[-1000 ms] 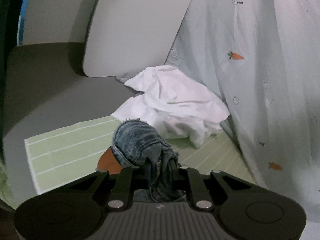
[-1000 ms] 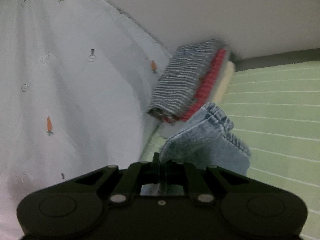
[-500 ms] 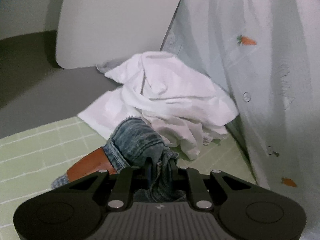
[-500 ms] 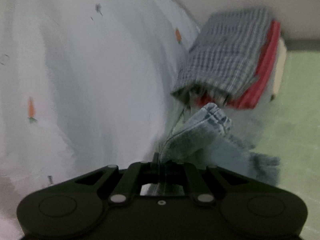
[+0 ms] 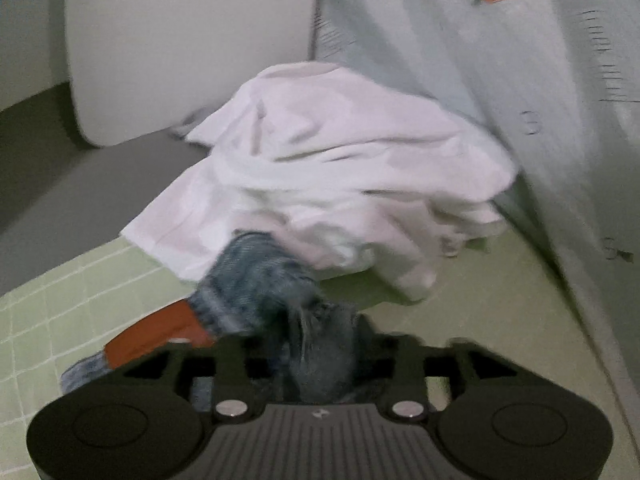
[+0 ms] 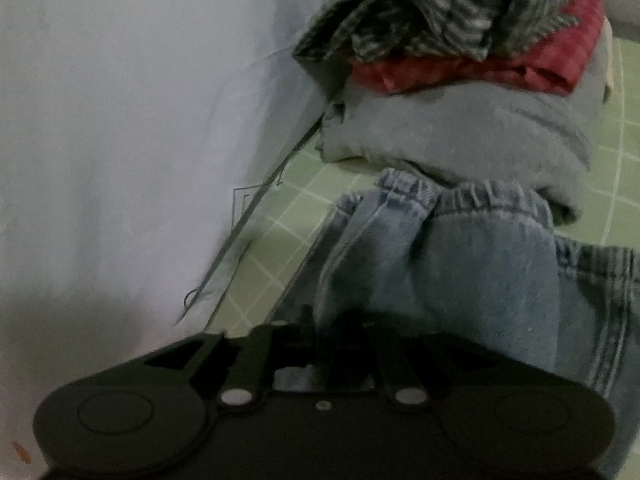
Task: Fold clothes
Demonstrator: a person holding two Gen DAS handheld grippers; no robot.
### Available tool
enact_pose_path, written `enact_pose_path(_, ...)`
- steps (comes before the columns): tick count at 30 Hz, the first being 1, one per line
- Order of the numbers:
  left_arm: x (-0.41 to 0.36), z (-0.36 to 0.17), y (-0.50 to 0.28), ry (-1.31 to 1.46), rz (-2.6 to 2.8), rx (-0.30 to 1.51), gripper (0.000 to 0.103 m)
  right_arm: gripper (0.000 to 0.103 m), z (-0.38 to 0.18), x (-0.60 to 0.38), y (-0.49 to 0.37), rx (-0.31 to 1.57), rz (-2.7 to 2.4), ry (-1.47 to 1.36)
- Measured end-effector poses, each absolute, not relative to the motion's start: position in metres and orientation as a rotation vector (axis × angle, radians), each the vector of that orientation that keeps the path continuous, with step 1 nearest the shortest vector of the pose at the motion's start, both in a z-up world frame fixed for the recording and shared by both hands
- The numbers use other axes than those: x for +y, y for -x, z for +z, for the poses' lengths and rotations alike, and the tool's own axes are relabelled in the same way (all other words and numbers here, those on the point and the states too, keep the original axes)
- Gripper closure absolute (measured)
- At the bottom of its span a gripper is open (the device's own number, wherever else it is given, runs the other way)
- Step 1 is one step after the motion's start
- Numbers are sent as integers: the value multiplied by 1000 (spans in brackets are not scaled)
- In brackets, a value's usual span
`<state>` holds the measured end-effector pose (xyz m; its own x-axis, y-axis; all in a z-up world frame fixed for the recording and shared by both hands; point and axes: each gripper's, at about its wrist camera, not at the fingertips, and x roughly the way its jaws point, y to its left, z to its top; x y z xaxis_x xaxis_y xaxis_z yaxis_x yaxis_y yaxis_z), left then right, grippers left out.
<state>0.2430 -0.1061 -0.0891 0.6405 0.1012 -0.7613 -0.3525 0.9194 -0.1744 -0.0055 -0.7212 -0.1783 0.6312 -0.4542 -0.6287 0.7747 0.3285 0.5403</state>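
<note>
1. Step in hand, by my judgement: setting the folded denim garment [image 6: 472,276] down on the green gridded mat [image 6: 280,216], right in front of the stack of folded clothes [image 6: 472,92], and letting it go.
2. Left gripper [image 5: 320,344]: jaws opening; a bunched fold of denim [image 5: 256,280] sits between them, no longer pinched tight.
3. Right gripper [image 6: 324,344]: jaws opening; the garment's pale blue edge lies between them, its elastic waistband touching the stack's grey bottom layer.
4. To do it well, both claws should spread fully before drawing back, so no fabric snags and drags the fold open. Draw back low and straight, away from the stack.
5. Garment: mid-blue washed denim, gathered waistband, an orange-brown patch [image 5: 156,336] showing on the left side. Thick, soft, likely to slump once freed.
6. Nearby: a crumpled white garment [image 5: 340,168] lies just beyond the left claw; a pale sheet with carrot prints [image 5: 500,60] hangs beside it.
7. Stack, top down: grey-striped, red, grey.
</note>
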Motion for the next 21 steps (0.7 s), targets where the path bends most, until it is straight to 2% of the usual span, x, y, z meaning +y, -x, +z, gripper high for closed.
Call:
enact_pose_path(1,-110,-85,-240,317,245,827,31,59,-172,-718,12,385,-829,-911)
enact_pose_path(3,-123,-74,-232,285,202,803,28,54,-160,-715,26,363,-831,-882)
enact_pose_path(6,-156,-64,-211,190,117,789,15,41,-143,-697,55,331,-851,-832)
enact_pose_path(7,-169,-63,-202,156,81,790,11,40,-142,-691,65,333,-861,-819)
enact_pose_path(10,-215,-77,-178,22,-81,865,10,40,-140,-673,92,343,-892,-783)
enact_pose_path(12,-246,-93,-163,-71,-171,936,10,53,-147,-666,107,345,-886,-813)
enact_pose_path(14,-272,-108,-149,-136,-251,1003,10,58,-154,-660,122,347,-878,-848)
enact_pose_path(18,-305,-134,-134,-186,-352,1114,10,59,-161,-657,130,322,-875,-876)
enact_pose_path(21,-320,-145,-132,-266,-347,1131,9,59,-171,-669,124,330,-863,-870)
